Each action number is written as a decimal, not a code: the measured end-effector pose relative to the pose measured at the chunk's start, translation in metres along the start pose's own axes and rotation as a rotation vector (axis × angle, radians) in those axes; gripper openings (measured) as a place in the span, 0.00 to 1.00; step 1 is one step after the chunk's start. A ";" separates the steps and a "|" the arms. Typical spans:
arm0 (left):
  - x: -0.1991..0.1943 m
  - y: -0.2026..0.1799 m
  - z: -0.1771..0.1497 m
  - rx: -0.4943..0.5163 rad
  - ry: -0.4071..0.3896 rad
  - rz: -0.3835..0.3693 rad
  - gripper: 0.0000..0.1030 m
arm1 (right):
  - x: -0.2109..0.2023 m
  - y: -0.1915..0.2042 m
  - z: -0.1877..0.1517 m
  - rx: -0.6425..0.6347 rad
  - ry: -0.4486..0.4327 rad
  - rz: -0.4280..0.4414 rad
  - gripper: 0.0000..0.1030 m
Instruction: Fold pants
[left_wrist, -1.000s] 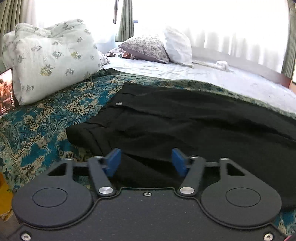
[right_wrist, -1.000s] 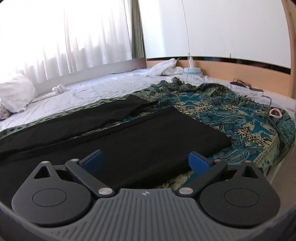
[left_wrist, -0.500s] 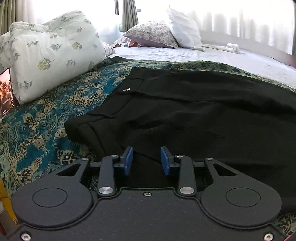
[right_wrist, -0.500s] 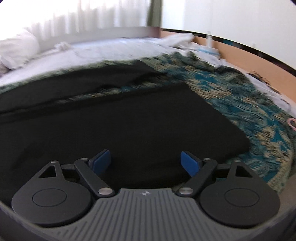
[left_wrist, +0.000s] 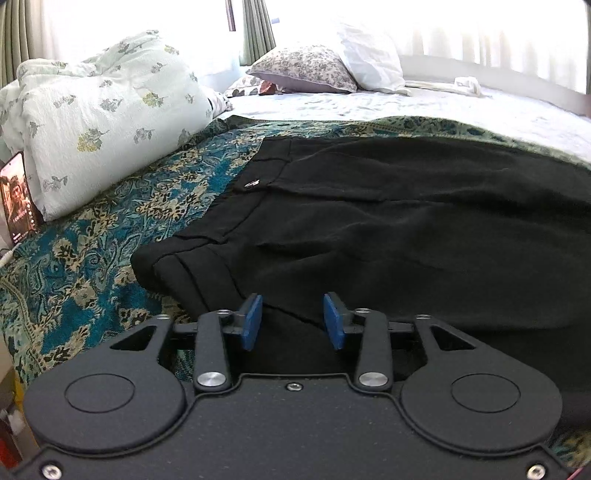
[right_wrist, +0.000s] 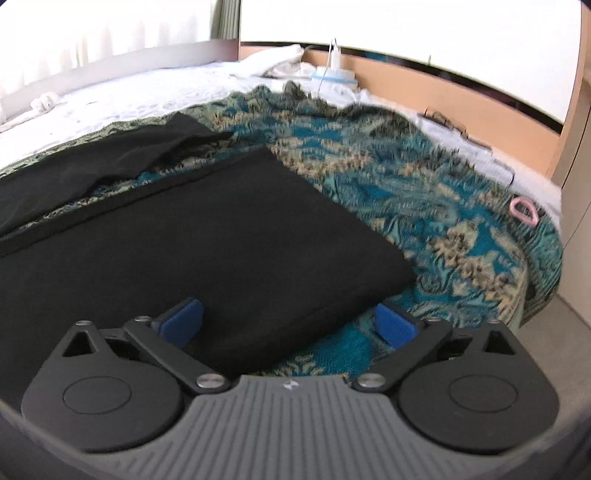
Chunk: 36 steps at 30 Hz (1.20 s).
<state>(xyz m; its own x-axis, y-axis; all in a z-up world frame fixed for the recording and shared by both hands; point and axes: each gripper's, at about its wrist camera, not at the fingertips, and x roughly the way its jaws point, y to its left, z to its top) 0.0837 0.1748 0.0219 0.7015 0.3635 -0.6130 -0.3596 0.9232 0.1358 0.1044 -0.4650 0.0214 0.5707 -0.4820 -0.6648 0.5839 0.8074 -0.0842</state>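
Observation:
Black pants (left_wrist: 388, 229) lie spread flat on a teal patterned bedspread (left_wrist: 85, 236). The waistband with a small metal button (left_wrist: 252, 183) faces left. My left gripper (left_wrist: 292, 321) is part open, low over the near waistband edge, with black cloth between its blue pads but not pinched. In the right wrist view the near leg (right_wrist: 207, 236) ends at a hem corner. My right gripper (right_wrist: 288, 325) is wide open and straddles that hem corner. The far leg (right_wrist: 110, 162) lies apart behind it.
A floral duvet bundle (left_wrist: 107, 114) and a phone (left_wrist: 16, 199) lie at the left. Pillows (left_wrist: 332, 66) lie at the head on the white sheet (left_wrist: 443, 110). A pink ring (right_wrist: 523, 211) lies near the bedspread's right edge, with the wooden bed frame (right_wrist: 461, 96) behind.
My left gripper narrowed, then reopened a little at the waistband edge. My right gripper moved right along the near leg and dropped to the hem corner, still wide open.

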 end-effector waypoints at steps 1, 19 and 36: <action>-0.002 0.001 0.003 -0.005 -0.004 -0.012 0.49 | -0.003 0.002 0.002 -0.012 -0.009 -0.003 0.99; 0.024 -0.021 0.136 -0.110 0.039 -0.135 0.94 | -0.019 0.065 0.097 -0.004 0.003 0.185 1.00; 0.113 -0.037 0.196 -0.173 0.144 -0.058 0.95 | 0.025 0.143 0.166 0.148 0.138 0.377 1.00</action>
<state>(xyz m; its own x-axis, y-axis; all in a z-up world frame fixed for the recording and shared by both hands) 0.2972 0.2063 0.1002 0.6336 0.2778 -0.7221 -0.4305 0.9021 -0.0308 0.2979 -0.4185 0.1155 0.6833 -0.1040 -0.7227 0.4313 0.8562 0.2845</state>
